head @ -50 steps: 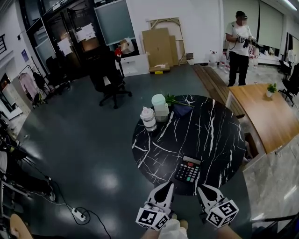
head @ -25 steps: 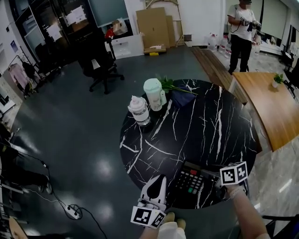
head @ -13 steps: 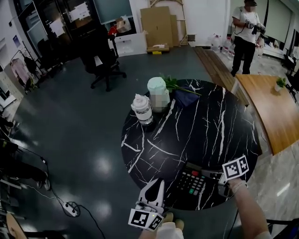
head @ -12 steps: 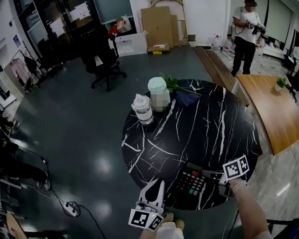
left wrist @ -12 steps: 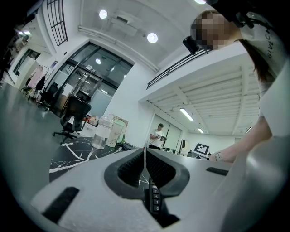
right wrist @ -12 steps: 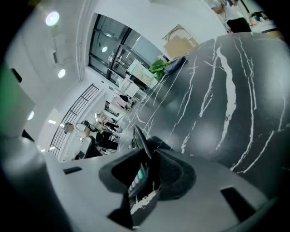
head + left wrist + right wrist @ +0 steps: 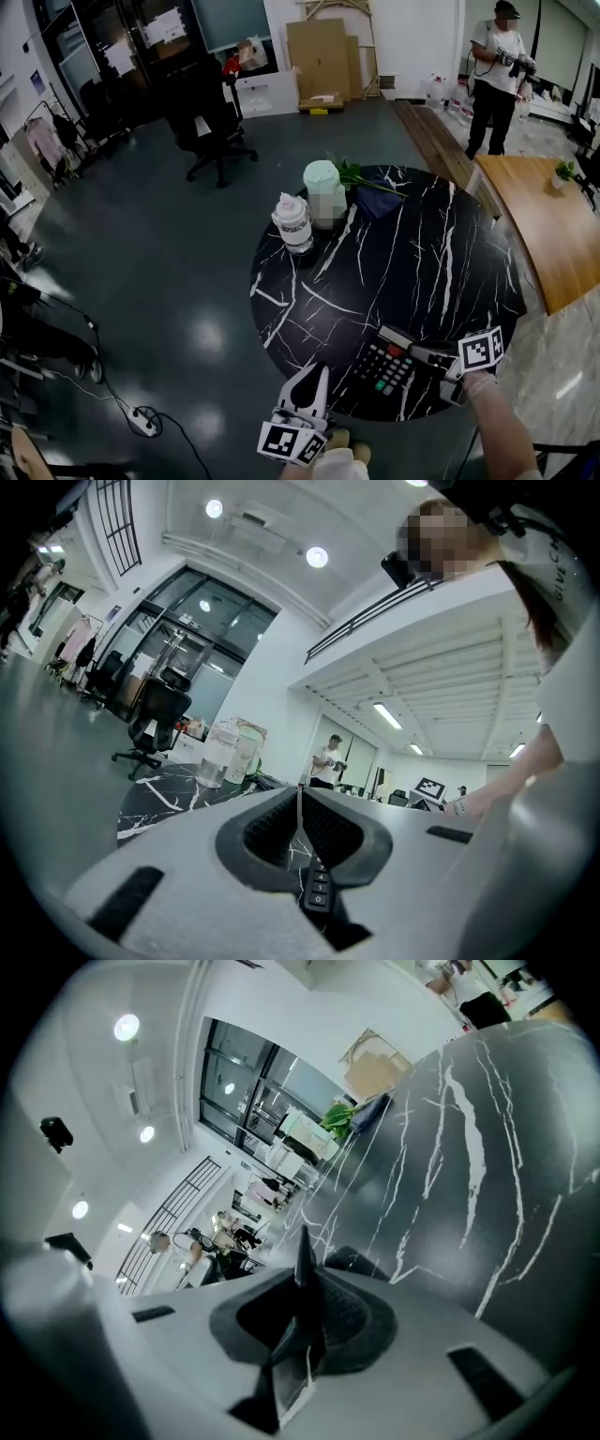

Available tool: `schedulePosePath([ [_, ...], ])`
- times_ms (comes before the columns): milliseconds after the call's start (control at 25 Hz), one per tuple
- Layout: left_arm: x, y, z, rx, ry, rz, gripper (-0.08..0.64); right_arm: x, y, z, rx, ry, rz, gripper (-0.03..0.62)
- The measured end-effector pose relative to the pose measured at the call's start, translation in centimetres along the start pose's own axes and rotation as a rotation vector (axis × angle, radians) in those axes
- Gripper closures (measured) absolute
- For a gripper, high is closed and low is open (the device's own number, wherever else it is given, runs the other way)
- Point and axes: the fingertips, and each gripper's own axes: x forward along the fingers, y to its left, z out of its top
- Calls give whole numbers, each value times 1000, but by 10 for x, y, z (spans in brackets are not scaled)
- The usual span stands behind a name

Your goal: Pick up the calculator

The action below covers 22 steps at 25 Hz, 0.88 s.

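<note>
Right tool (image 7: 427,357): jaws closing on the right-hand end of the calculator (image 7: 382,364), whose thin edge stands between the pads. The calculator is at the near rim of the black marble worktop (image 7: 412,262), just right of the left tool (image 7: 317,377). Left tool: jaws together, nothing held.

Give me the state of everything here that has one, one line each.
Calculator: face up at the table's near edge, one end between the right jaws.
Right gripper: jaws closing on the calculator's edge.
Left gripper: jaws shut, empty.
Bottle: upright, capped.
Cup: upright.
</note>
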Motion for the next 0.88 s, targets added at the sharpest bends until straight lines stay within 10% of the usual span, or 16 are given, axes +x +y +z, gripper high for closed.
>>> schedulePosePath([
  [280, -10, -5, 17, 0, -12, -3, 552, -16, 46, 14, 56, -140, 111, 538],
  [880, -26, -52, 90, -33, -76, -67, 552, -82, 142, 45, 14, -357, 81, 538],
])
